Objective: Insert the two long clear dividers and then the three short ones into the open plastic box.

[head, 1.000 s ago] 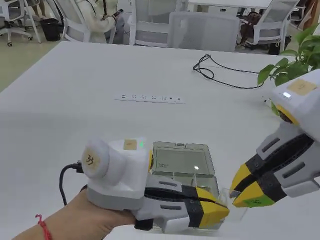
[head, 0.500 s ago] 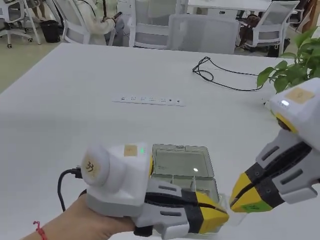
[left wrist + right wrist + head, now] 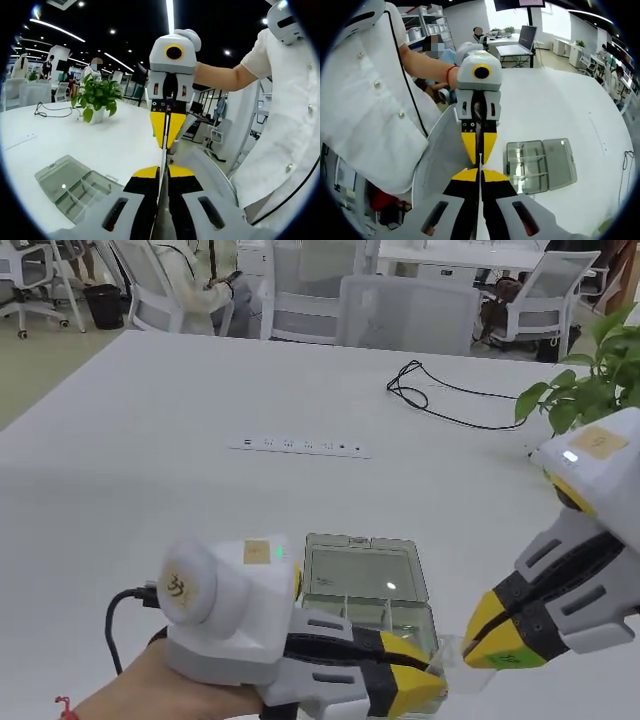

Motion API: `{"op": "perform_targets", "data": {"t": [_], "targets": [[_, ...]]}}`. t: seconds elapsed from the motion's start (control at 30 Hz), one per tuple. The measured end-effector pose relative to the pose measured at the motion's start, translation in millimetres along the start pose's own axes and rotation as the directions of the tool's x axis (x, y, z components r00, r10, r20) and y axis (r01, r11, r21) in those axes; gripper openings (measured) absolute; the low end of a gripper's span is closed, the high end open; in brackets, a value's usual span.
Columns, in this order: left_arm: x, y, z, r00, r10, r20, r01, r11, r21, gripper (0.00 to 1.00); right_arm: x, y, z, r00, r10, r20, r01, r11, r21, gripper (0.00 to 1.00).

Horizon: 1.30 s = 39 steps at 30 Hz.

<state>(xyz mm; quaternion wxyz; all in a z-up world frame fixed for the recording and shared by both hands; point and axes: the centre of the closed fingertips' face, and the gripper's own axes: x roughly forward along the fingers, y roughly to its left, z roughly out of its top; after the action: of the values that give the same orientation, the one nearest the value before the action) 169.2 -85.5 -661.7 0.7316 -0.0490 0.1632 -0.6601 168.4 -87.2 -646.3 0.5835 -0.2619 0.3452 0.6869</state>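
Thin clear plastic divider (image 3: pixel 452 652) (flat, glossy)

power strip (image 3: pixel 297 446) centre | black cable (image 3: pixel 440 390) looped, apparently loose | potted plant (image 3: pixel 578 390) right | chairs (image 3: pixel 405 310) beyond

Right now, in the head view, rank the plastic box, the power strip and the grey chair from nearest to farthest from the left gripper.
Measured from the left gripper, shut on the clear divider:
1. The plastic box: directly beside it, at the near edge.
2. The power strip: farther back, mid-way across the table.
3. The grey chair: beyond the far edge.
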Motion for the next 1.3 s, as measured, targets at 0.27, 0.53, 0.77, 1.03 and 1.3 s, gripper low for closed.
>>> {"op": "perform_targets", "data": {"t": [0.27,0.53,0.77,1.03,1.3], "targets": [[-10.7,9.9,-5.1,0.9986,0.052,-0.010,-0.052,0.999,-0.005,0.10,-3.0,-17.1,-6.6,0.9988,-0.045,-0.019,0.045,0.999,0.001,0.03],[-21.4,21.6,-10.0,0.9933,0.114,-0.019,-0.114,0.993,-0.001,0.25,-2.3,-35.1,-11.3,0.9942,-0.098,-0.044,0.098,0.995,-0.001,0.03],[-32.4,31.9,-17.2,0.9854,0.166,-0.038,-0.165,0.986,0.013,0.41,3.7,-54.5,-18.4,0.9854,-0.147,-0.085,0.145,0.989,-0.027,0.03],[-43.6,45.1,-30.4,0.9707,0.228,-0.077,-0.227,0.974,0.017,0.59,16.3,-74.1,-26.9,0.9779,-0.173,-0.118,0.170,0.985,-0.037,0.03],[-55.7,58.3,-46.1,0.9541,0.278,-0.112,-0.274,0.961,0.050,0.78,34.7,-94.8,-40.4,0.9700,-0.189,-0.153,0.183,0.982,-0.049,0.03]]}}
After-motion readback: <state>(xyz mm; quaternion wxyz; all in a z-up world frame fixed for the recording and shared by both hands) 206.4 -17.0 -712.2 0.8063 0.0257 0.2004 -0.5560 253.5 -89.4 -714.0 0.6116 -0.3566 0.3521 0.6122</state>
